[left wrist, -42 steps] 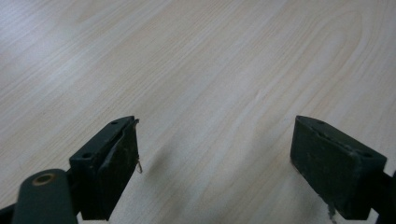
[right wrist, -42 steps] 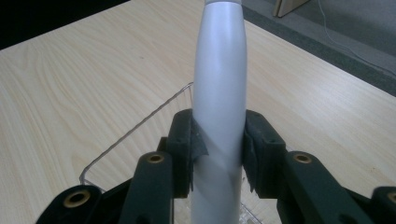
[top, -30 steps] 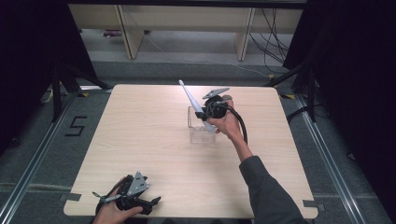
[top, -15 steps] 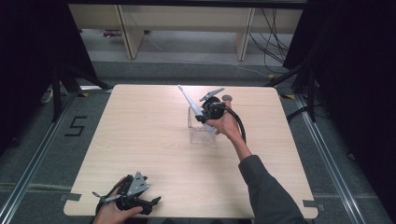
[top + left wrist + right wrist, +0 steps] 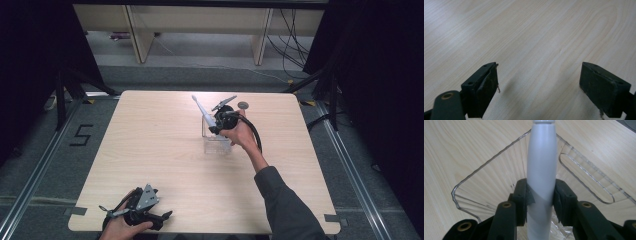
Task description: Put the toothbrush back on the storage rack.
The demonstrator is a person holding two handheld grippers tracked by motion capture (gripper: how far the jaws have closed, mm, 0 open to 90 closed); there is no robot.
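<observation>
My right gripper (image 5: 216, 128) (image 5: 541, 197) is shut on the thick grey-white handle of an electric toothbrush (image 5: 204, 112) (image 5: 541, 162). It holds the brush tilted, with the head up and to the left, over a clear plastic container (image 5: 218, 143) (image 5: 486, 168) that stands on the table past its middle. The handle's lower end reaches into the container's open top. My left gripper (image 5: 159, 214) (image 5: 539, 85) rests at the table's front left edge in the person's hand. It is open, with bare wood between its jaws.
A small round grey disc (image 5: 243, 105) lies on the light wooden table (image 5: 150, 150) just behind the right hand. Shelving legs and cables stand on the floor beyond the far edge. Dark frames flank both sides of the table.
The right gripper has sunk slightly with the toothbrush, so the brush head sits lower over the container. The left gripper has not moved.
</observation>
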